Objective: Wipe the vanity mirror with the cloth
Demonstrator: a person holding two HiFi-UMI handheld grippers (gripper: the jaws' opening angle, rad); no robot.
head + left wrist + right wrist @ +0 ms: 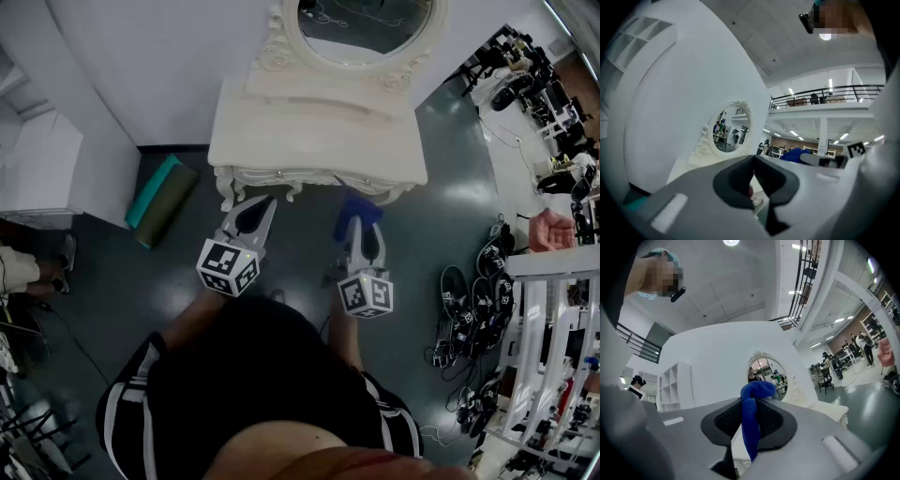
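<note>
My right claw is clamped on the cloth, mirror straight ahead across the counter (left claw pinched shut, empty).

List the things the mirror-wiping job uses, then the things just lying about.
Job: blue cloth, right gripper shut on it, vanity mirror.
Lying about: teal mat on the floor, white shelf unit.

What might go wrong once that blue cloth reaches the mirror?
The blue cloth is only thinly pinched in the right gripper, so it might slip against glass. Little cloth pokes past the jaw tips, so they may scrape the oval mirror. The shut left gripper hangs near the vanity table and may bump it.
</note>
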